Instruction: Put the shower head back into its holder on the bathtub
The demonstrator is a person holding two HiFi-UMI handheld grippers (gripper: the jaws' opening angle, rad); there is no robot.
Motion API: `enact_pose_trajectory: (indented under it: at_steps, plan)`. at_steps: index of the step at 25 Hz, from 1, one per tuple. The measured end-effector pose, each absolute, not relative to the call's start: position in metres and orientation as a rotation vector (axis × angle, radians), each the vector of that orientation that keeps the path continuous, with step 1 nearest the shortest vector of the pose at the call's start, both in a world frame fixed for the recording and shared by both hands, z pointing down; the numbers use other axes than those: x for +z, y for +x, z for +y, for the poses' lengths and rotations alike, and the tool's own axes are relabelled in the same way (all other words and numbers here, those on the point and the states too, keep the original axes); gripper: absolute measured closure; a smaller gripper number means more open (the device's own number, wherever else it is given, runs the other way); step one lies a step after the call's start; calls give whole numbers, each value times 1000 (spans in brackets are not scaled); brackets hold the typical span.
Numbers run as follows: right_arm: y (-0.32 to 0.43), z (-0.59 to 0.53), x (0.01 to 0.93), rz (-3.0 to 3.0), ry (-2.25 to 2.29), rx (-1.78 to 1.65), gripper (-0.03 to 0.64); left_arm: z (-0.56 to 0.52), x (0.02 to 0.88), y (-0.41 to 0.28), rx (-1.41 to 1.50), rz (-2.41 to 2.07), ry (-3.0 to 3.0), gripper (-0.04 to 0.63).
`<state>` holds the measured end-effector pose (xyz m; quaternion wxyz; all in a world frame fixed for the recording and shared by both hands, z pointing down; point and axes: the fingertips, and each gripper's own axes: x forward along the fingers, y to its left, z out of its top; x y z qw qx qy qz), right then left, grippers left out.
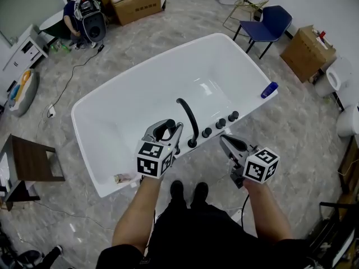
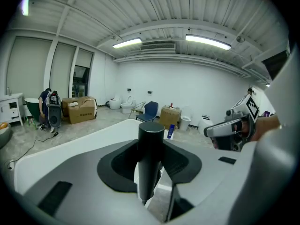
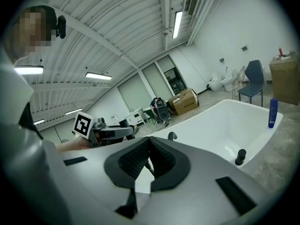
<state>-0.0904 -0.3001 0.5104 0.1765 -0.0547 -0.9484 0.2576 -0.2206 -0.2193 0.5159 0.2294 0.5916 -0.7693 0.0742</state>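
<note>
Left tool [image 1: 170, 130] was clenched on black shower head [image 2: 151, 153], pads pressed to its handle | shower head sat over near rim of white bathtub [image 1: 84, 116], beside black spout [image 1: 189, 119] | right tool [image 1: 229, 143] was closed, tips together, empty | cardboard box [image 1: 137, 1] print was too small to read

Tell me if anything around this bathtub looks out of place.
Yes. The black shower head is out of its holder, clamped upright in the left gripper. A blue bottle also stands right at the corner of the bathtub rim, close to the edge.
</note>
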Motion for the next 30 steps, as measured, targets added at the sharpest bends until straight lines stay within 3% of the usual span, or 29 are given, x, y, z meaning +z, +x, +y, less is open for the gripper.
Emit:
enact_pose_trajectory:
  at_steps: [30]
  plan:
    - [-68,-271,575,-2564,-122,882,600,-177,665,-210,257,-1928,1400,443]
